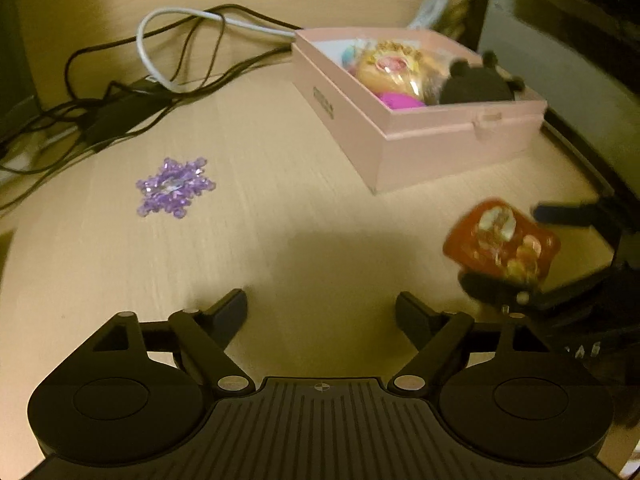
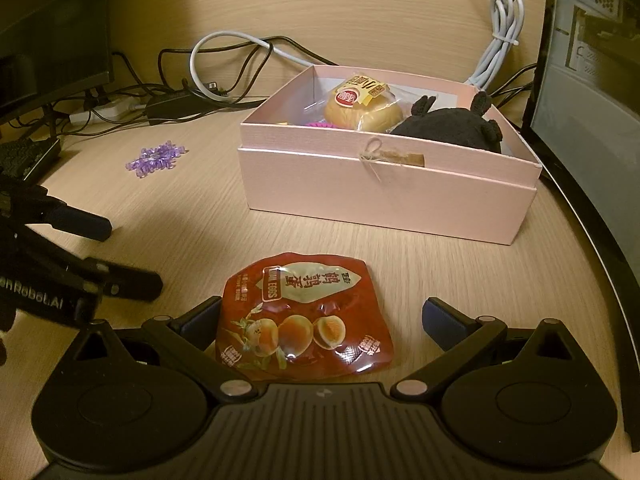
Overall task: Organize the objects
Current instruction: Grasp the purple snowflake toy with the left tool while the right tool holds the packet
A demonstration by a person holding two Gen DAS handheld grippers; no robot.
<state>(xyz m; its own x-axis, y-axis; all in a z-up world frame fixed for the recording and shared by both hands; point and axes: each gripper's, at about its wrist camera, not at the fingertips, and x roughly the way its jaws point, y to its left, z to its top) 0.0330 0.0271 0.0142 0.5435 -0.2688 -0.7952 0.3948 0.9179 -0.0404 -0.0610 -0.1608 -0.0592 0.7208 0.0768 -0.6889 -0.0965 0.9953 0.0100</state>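
Observation:
A red snack packet (image 2: 304,320) printed with eggs lies flat on the wooden table (image 2: 320,232), between the fingers of my right gripper (image 2: 320,316). The jaws stand wide; the right pad is clear of the packet. Beyond it sits an open pink box (image 2: 384,196) holding a wrapped pastry (image 2: 362,108) and a black plush toy (image 2: 448,128). A purple snowflake ornament (image 1: 176,188) lies alone on the table, left of the box (image 1: 420,152). My left gripper (image 1: 320,308) is open and empty above bare table, to the left of the packet (image 1: 502,242).
Tangled black and white cables (image 2: 224,60) and a power adapter (image 2: 176,106) lie along the back wall. A monitor (image 2: 52,32) and a keyboard (image 2: 24,156) are at the left. A dark screen (image 2: 592,80) stands at the right, by the table's curved edge.

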